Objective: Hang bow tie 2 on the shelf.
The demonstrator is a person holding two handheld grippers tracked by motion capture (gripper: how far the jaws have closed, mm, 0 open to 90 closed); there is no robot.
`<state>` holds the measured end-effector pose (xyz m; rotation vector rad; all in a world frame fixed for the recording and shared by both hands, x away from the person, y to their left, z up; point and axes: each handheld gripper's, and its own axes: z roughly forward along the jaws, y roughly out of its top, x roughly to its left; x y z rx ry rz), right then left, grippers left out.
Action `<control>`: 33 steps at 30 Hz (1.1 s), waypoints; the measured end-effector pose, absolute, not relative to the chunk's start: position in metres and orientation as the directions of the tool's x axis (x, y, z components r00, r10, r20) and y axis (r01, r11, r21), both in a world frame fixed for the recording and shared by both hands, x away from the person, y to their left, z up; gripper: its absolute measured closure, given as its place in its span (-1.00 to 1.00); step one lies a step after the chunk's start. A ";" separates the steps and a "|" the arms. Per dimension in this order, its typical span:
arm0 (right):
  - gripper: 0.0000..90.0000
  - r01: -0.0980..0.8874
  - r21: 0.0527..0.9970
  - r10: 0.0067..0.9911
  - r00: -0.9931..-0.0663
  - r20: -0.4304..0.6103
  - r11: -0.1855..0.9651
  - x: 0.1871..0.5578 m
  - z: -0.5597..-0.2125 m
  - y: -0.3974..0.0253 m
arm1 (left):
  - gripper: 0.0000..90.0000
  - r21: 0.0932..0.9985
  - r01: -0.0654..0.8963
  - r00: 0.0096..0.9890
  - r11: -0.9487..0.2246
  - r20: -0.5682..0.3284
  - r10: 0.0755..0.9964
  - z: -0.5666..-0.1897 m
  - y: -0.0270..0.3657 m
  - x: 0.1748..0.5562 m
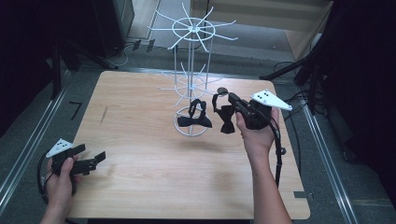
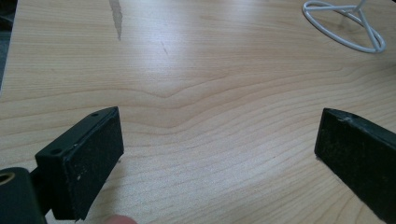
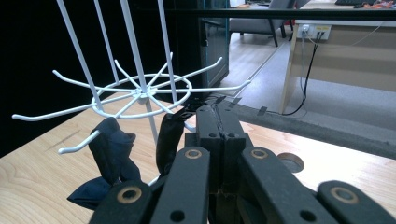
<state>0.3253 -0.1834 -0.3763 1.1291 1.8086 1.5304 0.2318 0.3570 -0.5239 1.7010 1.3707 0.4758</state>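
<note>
Right gripper (image 1: 232,100), frame centre-right, jaws clamped on strap of black bow tie (image 1: 226,116) dangling beside white wire rack (image 1: 191,74); second bow tie (image 1: 195,115) on rack's lower tier; left gripper (image 1: 95,158), lower left, jaws apart

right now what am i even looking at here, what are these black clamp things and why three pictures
A person sits at a wooden table and holds a hand-worked clamp in each hand; there is no robot arm. The high view looks down from above. The other two come from small cameras riding on each clamp, looking along its black jaws.

On the table stands a white wire rack with hooks, and one black bow tie hangs on its lower ring. The right gripper is shut on the strap of a second bow tie, held up beside the rack. The left gripper is open, low over bare wood, holding nothing.
</note>
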 end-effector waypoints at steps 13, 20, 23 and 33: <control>1.00 0.318 0.948 0.837 -0.523 0.160 0.017 0.340 -0.390 -0.180 | -0.96 0.811 0.586 0.318 -0.006 -0.223 0.922 -0.524 0.357 0.232; 1.00 0.345 0.939 0.831 -0.522 0.193 -0.002 0.345 -0.398 -0.178 | -0.96 0.810 0.586 0.318 -0.007 -0.222 0.922 -0.524 0.357 0.232; 1.00 0.352 0.936 0.829 -0.523 0.201 -0.005 0.347 -0.402 -0.176 | -0.96 0.810 0.586 0.318 -0.007 -0.222 0.922 -0.524 0.357 0.232; 1.00 0.369 0.929 0.817 -0.533 0.222 -0.012 0.350 -0.410 -0.166 | -0.96 0.810 0.586 0.318 -0.006 -0.223 0.922 -0.524 0.357 0.232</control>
